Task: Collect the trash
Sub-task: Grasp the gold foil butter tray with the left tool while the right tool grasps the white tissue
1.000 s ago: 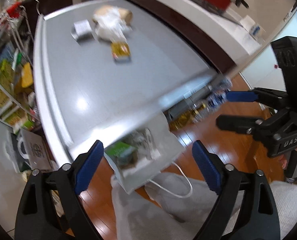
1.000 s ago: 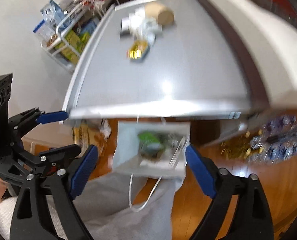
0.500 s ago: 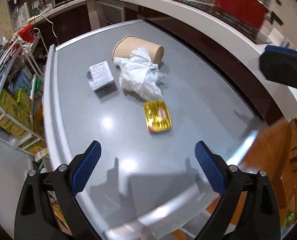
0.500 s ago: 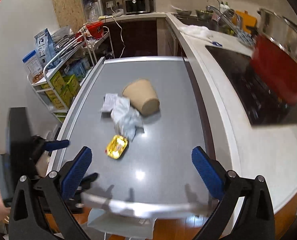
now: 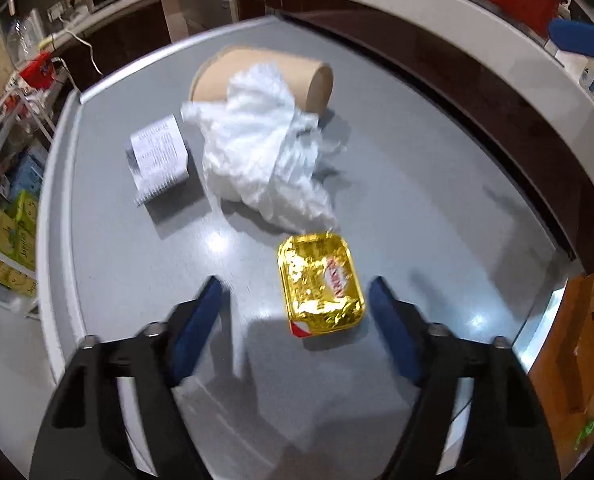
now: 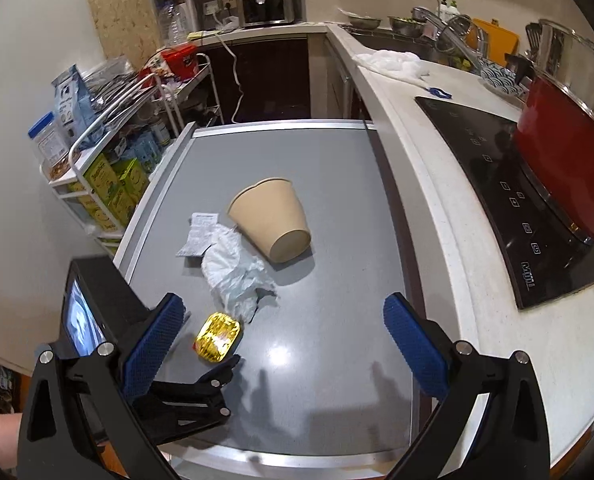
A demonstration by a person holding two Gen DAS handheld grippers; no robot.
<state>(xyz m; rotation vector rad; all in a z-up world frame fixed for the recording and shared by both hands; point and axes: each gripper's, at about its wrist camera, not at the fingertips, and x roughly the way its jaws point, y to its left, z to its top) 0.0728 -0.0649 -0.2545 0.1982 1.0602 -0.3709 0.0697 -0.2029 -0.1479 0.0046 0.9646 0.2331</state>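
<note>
A gold foil wrapper [image 5: 321, 284] lies flat on the grey table [image 5: 417, 208], nearest its front edge, with the left gripper [image 5: 295, 312] spread wide just short of it, empty. To lift it cleanly, the fingers should probably straddle its short sides and pinch low. Behind sit crumpled white plastic [image 5: 265, 160], a receipt [image 5: 157, 156] and a tipped paper cup [image 6: 271, 218], its inside unseen; the right gripper [image 6: 283, 344] hangs wide, empty.
</note>
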